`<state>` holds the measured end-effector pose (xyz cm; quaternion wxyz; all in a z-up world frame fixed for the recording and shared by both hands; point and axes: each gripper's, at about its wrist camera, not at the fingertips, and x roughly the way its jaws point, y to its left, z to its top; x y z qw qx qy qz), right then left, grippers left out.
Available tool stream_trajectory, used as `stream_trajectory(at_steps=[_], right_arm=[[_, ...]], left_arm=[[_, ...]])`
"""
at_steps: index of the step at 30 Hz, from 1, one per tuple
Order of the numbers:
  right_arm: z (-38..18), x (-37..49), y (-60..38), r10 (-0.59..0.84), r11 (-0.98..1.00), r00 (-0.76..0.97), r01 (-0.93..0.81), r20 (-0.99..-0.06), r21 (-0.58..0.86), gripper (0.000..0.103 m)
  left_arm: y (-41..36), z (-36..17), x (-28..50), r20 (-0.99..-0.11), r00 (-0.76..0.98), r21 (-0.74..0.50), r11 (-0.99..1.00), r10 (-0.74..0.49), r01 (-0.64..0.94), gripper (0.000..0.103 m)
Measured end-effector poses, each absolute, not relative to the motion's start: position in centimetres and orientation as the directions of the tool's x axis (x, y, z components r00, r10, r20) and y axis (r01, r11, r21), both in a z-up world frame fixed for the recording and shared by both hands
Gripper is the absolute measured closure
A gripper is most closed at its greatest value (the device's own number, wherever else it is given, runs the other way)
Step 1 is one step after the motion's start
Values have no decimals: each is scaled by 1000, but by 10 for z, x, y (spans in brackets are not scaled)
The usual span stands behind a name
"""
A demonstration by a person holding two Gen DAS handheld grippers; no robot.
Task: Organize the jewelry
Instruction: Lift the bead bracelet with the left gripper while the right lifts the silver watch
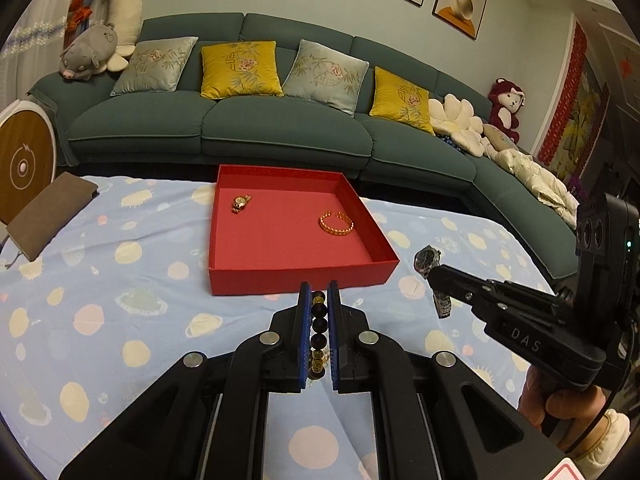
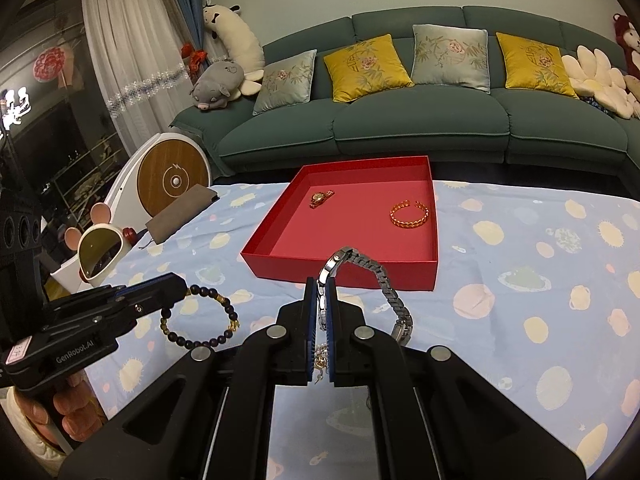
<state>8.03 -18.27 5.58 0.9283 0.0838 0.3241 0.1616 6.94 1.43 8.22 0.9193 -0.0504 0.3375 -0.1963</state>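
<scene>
Box [image 1: 224, 276]: gold watch [image 1: 241, 202], bangle [image 1: 336, 222] in. Left gripper [image 1: 319, 296] clamps beads [image 1: 319, 326]; right gripper [image 2: 321, 292] clamps steel watch [image 2: 360, 268]; both outstanding.

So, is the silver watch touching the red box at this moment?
Apart. In the left wrist view the silver watch hangs from the right gripper, with bare tablecloth showing between it and the red box.

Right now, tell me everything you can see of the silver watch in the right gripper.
The silver watch has a dark round dial and a metal link band that looks like steel. The right gripper is shut on one strap, so the case arches above the fingertips, tilted, while the other strap hangs down toward the spotted cloth. It sits just short of the red tray's near wall, outside it. Whether the hanging end touches the cloth is unclear.
</scene>
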Motion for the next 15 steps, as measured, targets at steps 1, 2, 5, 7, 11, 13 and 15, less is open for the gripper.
stream_trajectory(at_steps=[1, 2, 5, 7, 11, 13, 15], right_arm=[[57, 82, -183, 353, 934, 739, -244, -574, 261, 100], [58, 85, -183, 352, 934, 740, -242, -573, 261, 100], [61, 96, -184, 354, 933, 739, -237, -573, 270, 100], [62, 107, -187, 363, 928, 731, -231, -577, 292, 100], [69, 136, -186, 357, 931, 732, -229, -581, 285, 100], [73, 156, -184, 353, 933, 732, -231, -583, 275, 100], [77, 176, -182, 347, 936, 734, -231, -583, 266, 100]], left_arm=[[14, 87, 74, -596, 701, -221, 920, -391, 325, 98], [14, 91, 78, -593, 705, -219, 920, -389, 324, 98], [13, 101, 98, -592, 710, -216, 924, -382, 316, 98], [11, 105, 117, -601, 707, -207, 927, -373, 313, 98], [4, 110, 158, -617, 702, -186, 933, -356, 309, 98], [0, 112, 176, -618, 710, -161, 938, -338, 307, 98], [-4, 112, 195, -615, 717, -148, 942, -327, 302, 98]])
